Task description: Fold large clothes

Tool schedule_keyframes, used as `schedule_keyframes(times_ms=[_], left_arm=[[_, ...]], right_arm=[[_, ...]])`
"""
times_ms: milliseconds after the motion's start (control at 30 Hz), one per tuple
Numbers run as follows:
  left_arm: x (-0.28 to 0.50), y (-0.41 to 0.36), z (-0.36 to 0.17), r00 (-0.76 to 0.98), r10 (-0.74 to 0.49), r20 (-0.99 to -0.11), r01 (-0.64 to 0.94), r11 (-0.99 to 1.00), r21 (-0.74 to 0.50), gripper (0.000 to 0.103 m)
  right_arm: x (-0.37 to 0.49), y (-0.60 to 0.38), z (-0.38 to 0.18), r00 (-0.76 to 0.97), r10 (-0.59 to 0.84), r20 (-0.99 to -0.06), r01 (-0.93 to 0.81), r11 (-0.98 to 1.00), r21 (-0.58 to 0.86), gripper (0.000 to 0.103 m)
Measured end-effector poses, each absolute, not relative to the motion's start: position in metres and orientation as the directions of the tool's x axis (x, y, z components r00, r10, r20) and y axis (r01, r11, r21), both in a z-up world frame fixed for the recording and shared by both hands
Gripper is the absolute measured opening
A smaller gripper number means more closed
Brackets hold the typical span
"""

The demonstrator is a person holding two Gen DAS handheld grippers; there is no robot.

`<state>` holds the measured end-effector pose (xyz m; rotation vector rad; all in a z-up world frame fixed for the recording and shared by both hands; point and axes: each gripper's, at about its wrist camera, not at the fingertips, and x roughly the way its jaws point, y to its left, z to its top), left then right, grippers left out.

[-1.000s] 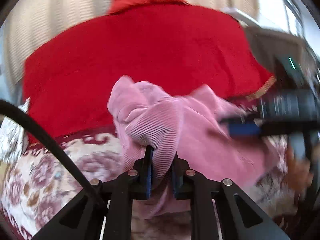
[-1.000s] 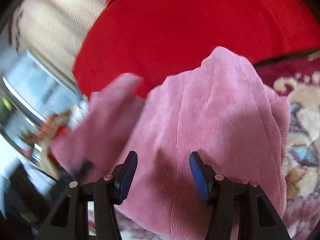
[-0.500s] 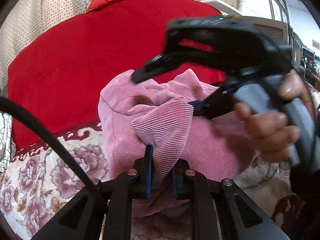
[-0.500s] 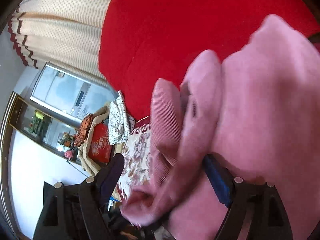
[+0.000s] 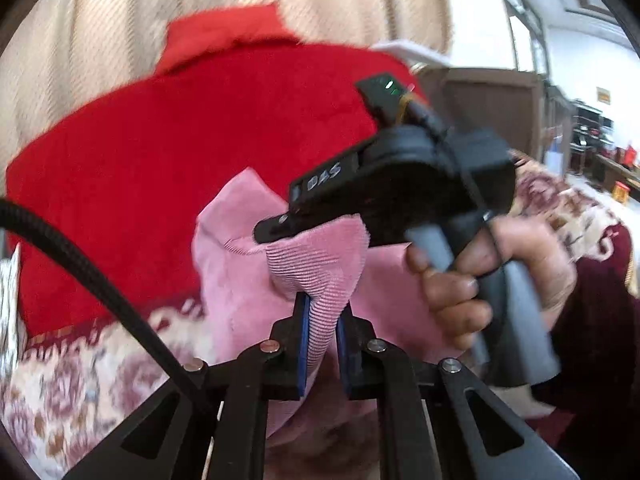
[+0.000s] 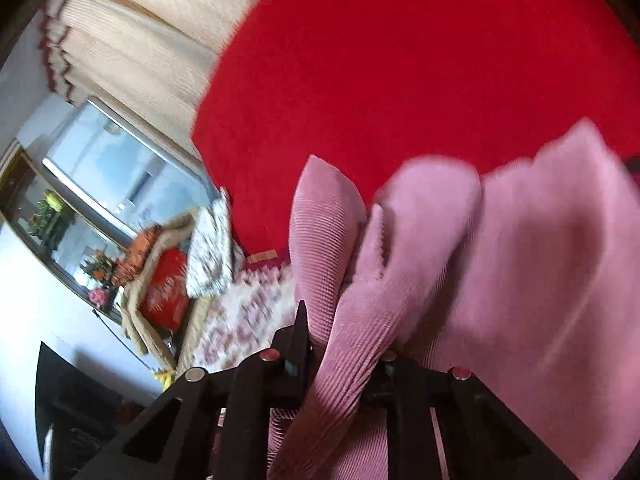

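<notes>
We see the left tool (image 5: 323, 334) clamped on a fold of the pink corduroy garment (image 5: 240, 280); the right tool (image 6: 344, 344) has just closed on another fold, the garment raised before the red cushion (image 5: 160, 160)

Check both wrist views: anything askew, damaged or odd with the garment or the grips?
Nothing damaged. The pink corduroy garment is bunched rather than flat, pinched in the left gripper and in the right gripper, whose jaws have just closed on a fold. Both grips sit close together. Both views are blurred.
</notes>
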<state>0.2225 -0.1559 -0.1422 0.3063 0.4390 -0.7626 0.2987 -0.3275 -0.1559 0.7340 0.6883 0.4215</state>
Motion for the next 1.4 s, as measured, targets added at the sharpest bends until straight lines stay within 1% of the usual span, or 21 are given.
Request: schedule_keyframes(times_ms=[100, 167, 233, 333, 467, 533, 600, 633, 667, 700, 733, 767, 800, 867, 933, 1000, 1067, 1133, 1167, 1300, 1400], left_arm=[[0.212, -0.193, -0.132, 0.598, -0.648, -0.472, 0.771, 0.626, 0.118, 0.011], [0.211, -0.218, -0.133, 0.572, -0.672, -0.47, 0.795, 0.595, 0.117, 0.011], [0.214, -0.24, -0.141, 0.519, -0.699, -0.492, 0.825, 0.559, 0.077, 0.011], [0.223, -0.267, -0.166, 0.401, -0.728, -0.556, 0.864, 0.503, -0.036, 0.01], [0.228, -0.286, -0.198, 0.295, -0.7, -0.65, 0.88, 0.464, -0.101, 0.009], [0.232, -0.285, -0.207, 0.24, -0.682, -0.691, 0.882, 0.451, -0.139, 0.009], [0.226, -0.274, -0.199, 0.213, -0.694, -0.688, 0.896, 0.419, -0.145, 0.009], [0.222, -0.264, -0.191, 0.227, -0.707, -0.67, 0.905, 0.407, -0.123, 0.012], [0.219, -0.254, -0.183, 0.24, -0.72, -0.652, 0.911, 0.398, -0.105, 0.022], [0.217, -0.241, -0.174, 0.249, -0.74, -0.625, 0.917, 0.388, -0.095, 0.029], [0.216, -0.224, -0.161, 0.259, -0.77, -0.583, 0.919, 0.383, -0.097, 0.042], [0.217, -0.208, -0.15, 0.276, -0.794, -0.542, 0.915, 0.389, -0.105, 0.052], [0.221, -0.195, -0.144, 0.298, -0.805, -0.513, 0.906, 0.407, -0.113, 0.056], [0.238, -0.177, -0.135, 0.355, -0.8, -0.484, 0.872, 0.47, -0.137, 0.057], [0.26, -0.164, -0.143, 0.412, -0.761, -0.502, 0.812, 0.556, -0.177, 0.057], [0.279, -0.16, -0.155, 0.417, -0.742, -0.525, 0.761, 0.601, -0.244, 0.056], [0.286, -0.166, -0.165, 0.415, -0.726, -0.549, 0.76, 0.608, -0.229, 0.059], [0.288, -0.164, -0.169, 0.388, -0.741, -0.548, 0.762, 0.592, -0.261, 0.059], [0.29, -0.161, -0.166, 0.376, -0.751, -0.543, 0.757, 0.587, -0.287, 0.058], [0.3, -0.133, -0.155, 0.399, -0.768, -0.5, 0.741, 0.592, -0.317, 0.058], [0.305, -0.134, -0.161, 0.418, -0.739, -0.528, 0.729, 0.62, -0.29, 0.058]], right_arm=[[0.278, -0.366, -0.143, 0.757, 0.534, -0.376, -0.111, 0.673, 0.732, 0.015], [0.269, -0.391, -0.14, 0.782, 0.503, -0.368, -0.087, 0.673, 0.735, 0.015], [0.263, -0.416, -0.147, 0.795, 0.483, -0.367, -0.051, 0.656, 0.753, 0.015], [0.262, -0.443, -0.169, 0.79, 0.441, -0.425, 0.03, 0.665, 0.746, 0.014], [0.271, -0.456, -0.208, 0.733, 0.426, -0.531, 0.116, 0.691, 0.714, 0.014], [0.276, -0.457, -0.226, 0.708, 0.445, -0.549, 0.138, 0.675, 0.725, 0.014], [0.276, -0.459, -0.23, 0.713, 0.454, -0.535, 0.131, 0.663, 0.737, 0.014], [0.276, -0.46, -0.229, 0.714, 0.457, -0.531, 0.129, 0.659, 0.741, 0.014], [0.277, -0.459, -0.228, 0.714, 0.456, -0.531, 0.129, 0.66, 0.74, 0.014], [0.276, -0.46, -0.228, 0.714, 0.454, -0.534, 0.13, 0.663, 0.737, 0.014], [0.276, -0.46, -0.229, 0.711, 0.452, -0.538, 0.131, 0.667, 0.734, 0.014], [0.276, -0.459, -0.23, 0.706, 0.456, -0.542, 0.135, 0.664, 0.735, 0.014], [0.275, -0.459, -0.231, 0.699, 0.466, -0.543, 0.144, 0.652, 0.745, 0.014], [0.264, -0.468, -0.235, 0.693, 0.482, -0.537, 0.149, 0.633, 0.76, 0.014], [0.256, -0.463, -0.231, 0.692, 0.479, -0.541, 0.151, 0.636, 0.757, 0.014], [0.249, -0.454, -0.226, 0.694, 0.457, -0.556, 0.154, 0.66, 0.735, 0.014], [0.247, -0.447, -0.224, 0.694, 0.428, -0.578, 0.167, 0.686, 0.708, 0.014], [0.246, -0.441, -0.224, 0.693, 0.403, -0.598, 0.187, 0.7, 0.689, 0.014], [0.246, -0.437, -0.223, 0.695, 0.393, -0.602, 0.191, 0.707, 0.681, 0.014], [0.245, -0.423, -0.213, 0.701, 0.321, -0.636, 0.21, 0.76, 0.615, 0.014], [0.244, -0.412, -0.208, 0.709, 0.257, -0.657, 0.226, 0.799, 0.557, 0.014]])
